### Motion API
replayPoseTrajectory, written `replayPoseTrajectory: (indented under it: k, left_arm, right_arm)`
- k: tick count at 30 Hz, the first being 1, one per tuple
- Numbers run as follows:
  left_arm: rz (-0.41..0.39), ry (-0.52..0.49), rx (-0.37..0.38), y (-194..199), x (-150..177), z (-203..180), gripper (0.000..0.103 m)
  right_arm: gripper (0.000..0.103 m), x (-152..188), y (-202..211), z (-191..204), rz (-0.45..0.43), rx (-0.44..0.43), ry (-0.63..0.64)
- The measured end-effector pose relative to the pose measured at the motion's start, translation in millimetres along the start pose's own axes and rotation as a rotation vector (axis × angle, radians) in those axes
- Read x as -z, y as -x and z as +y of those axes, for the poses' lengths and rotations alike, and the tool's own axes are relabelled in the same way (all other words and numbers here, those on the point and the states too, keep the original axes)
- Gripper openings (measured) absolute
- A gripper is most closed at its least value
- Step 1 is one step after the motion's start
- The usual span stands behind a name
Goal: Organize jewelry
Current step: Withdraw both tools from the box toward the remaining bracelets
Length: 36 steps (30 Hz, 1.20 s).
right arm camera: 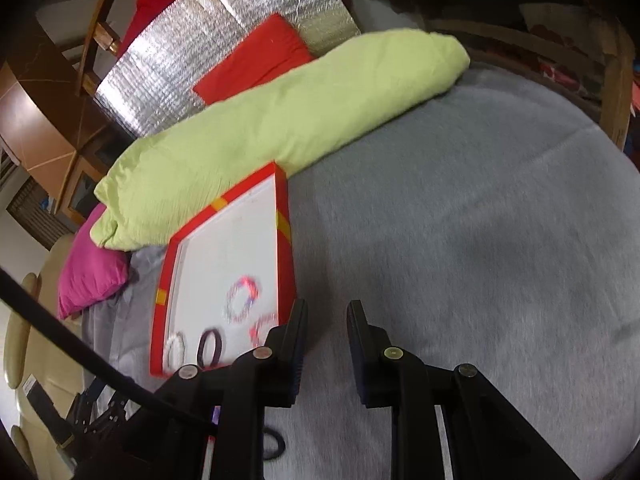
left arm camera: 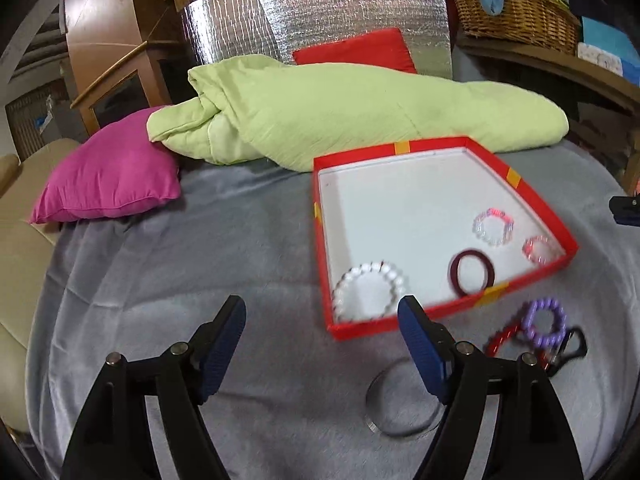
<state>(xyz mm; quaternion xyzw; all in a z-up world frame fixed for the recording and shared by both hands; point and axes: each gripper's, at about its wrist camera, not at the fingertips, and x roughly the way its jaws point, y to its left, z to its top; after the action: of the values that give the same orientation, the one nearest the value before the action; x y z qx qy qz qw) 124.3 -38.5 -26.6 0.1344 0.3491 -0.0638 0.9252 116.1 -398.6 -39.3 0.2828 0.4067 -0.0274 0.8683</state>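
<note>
On the grey bed cover point(left arm camera: 168, 280), near its middle, lies a shallow red box point(left arm camera: 532, 200) with a white floor, its far edge touching a rolled light-green blanket point(left arm camera: 340, 116). Four pieces lie inside it, all toward the near side: a white beaded bracelet point(left arm camera: 368, 290) in the near left corner, a dark maroon ring-shaped band point(left arm camera: 472, 272) against the near wall, a clear and pink beaded bracelet point(left arm camera: 494, 226) behind that, and a smaller pink one point(left arm camera: 540, 250) in the near right corner. Outside the box, just off its near right corner, a purple beaded bracelet point(left arm camera: 546, 322) lies on red and black pieces too blurred to name. A thin clear bangle point(left arm camera: 400, 400) rests on the cover before the near wall.

The left gripper point(left arm camera: 322, 330) hovers above the cover with its fingers spread wide and nothing between them. The right gripper point(right arm camera: 328, 330) hangs over bare cover to the right of the box, its fingers only a narrow gap apart and empty. A magenta pillow point(left arm camera: 108, 172) sits at the blanket's left end.
</note>
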Motion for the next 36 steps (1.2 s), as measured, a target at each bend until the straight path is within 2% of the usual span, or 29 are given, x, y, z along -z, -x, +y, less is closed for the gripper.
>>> replayPoseTrajectory:
  k: [4,11,15,20,24,27,30,33,36]
  left_arm:
    - [-0.002,-0.02,-0.017,5.1,7.1,5.1,0.079]
    - [0.01,-0.023,0.041,11.5,12.6,8.2,0.079]
    - [0.005,-0.086,0.047,14.4,13.9,-3.3,0.079]
    - [-0.006,-0.167,0.064,17.6,15.4,-22.6,0.079]
    - [-0.01,-0.224,0.068,18.8,18.1,-34.8,0.079]
    - [-0.009,-0.253,0.074,19.0,20.6,-41.6,0.079]
    - [-0.009,-0.268,0.072,18.4,22.1,-46.5,0.079]
    - [-0.003,-0.271,0.082,17.2,21.4,-50.9,0.079]
    - [0.007,-0.263,0.125,16.4,20.6,-55.9,0.079]
  right_arm:
    - [0.026,17.9,-0.5,9.5,0.056,-0.014,0.042]
    - [0.027,41.3,-24.1,39.7,0.188,-0.05,0.152]
    - [0.027,53.6,-41.9,56.3,0.248,-0.043,0.205]
    - [0.027,61.4,-56.0,71.9,0.276,-0.024,0.261]
    - [0.028,68.3,-69.3,80.3,0.278,0.036,0.322]
    - [0.028,70.2,-70.5,84.8,0.244,0.062,0.375]
    - [0.024,70.8,-67.9,86.4,0.198,0.146,0.436]
    - [0.024,61.5,-64.0,75.8,0.172,0.19,0.404]
    - [0.024,50.1,-59.5,59.7,0.172,0.182,0.333]
